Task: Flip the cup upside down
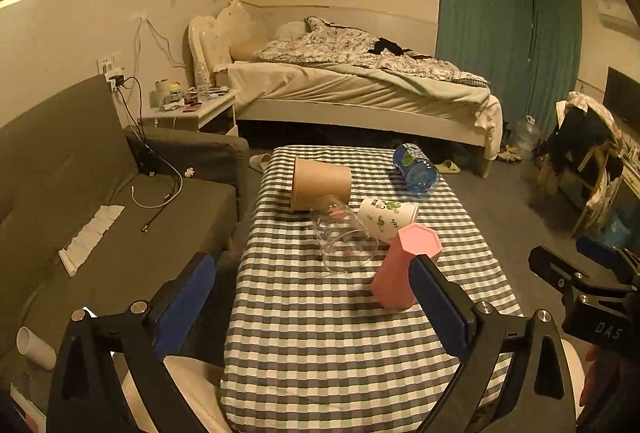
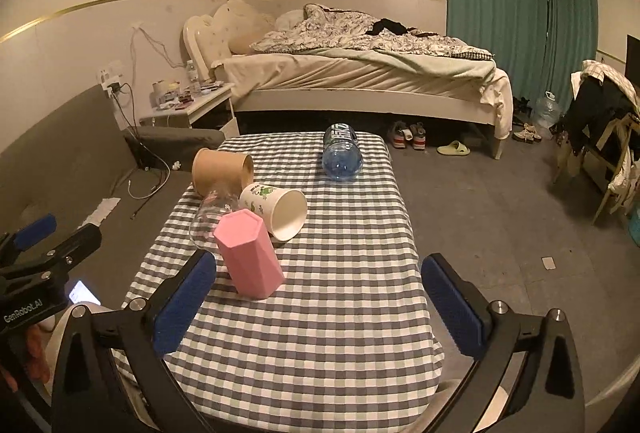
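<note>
Pink cup (image 2: 249,256) — hexagonal, matte — on checkered tablecloth (image 2: 340,293).

Cups (image 2: 273,212) mid table (image 2: 340,313), bottle (image 2: 342,152) behind, bed (image 2: 360,73) beyond.

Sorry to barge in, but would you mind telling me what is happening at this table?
A person holds two grippers over a checked table, working on turning cups upside down. The left gripper and right gripper are both open and hold nothing. The pink cup stands with its closed end up, while the brown cup, white cup, glass cup and blue bottle lie on their sides.
</note>
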`<action>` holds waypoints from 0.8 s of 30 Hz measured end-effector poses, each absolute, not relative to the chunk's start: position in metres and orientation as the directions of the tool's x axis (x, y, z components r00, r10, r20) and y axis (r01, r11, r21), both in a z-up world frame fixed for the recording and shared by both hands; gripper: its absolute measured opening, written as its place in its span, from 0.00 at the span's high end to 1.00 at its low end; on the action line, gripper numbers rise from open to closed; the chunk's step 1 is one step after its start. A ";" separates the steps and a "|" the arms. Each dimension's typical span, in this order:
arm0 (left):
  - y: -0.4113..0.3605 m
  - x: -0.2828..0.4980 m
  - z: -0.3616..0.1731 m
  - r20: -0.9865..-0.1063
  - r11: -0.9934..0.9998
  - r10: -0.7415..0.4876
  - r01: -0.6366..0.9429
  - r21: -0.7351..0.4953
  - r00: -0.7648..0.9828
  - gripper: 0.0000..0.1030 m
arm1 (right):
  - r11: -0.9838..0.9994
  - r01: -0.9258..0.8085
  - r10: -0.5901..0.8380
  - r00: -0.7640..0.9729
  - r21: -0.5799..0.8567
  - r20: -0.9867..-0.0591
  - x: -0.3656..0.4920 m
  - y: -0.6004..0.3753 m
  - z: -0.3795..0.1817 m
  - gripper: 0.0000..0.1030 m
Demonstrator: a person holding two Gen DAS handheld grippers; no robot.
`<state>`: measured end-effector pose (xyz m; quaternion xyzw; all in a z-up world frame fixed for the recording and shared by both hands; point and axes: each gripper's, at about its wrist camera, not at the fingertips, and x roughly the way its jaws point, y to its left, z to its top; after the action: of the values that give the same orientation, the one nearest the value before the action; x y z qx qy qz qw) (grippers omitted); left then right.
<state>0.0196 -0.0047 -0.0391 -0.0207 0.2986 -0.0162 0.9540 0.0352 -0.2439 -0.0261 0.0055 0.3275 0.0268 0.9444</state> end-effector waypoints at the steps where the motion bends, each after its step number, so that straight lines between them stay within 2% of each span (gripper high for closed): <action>1: -0.005 0.019 -0.040 -0.569 0.999 -0.044 0.019 -0.049 0.821 0.02 | 0.999 -0.045 0.052 0.783 0.027 -0.620 0.035 -0.244 -0.027 0.00; 24: -0.009 0.013 -0.037 -0.557 0.999 -0.032 0.008 -0.046 0.830 0.02 | 0.999 -0.023 0.035 0.771 0.027 -0.636 0.034 -0.247 -0.031 0.00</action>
<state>0.0130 -0.0094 -0.0369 -0.0207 0.2913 -0.0106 0.9563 0.0338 -0.2466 -0.0308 0.0087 0.3378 0.0153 0.9410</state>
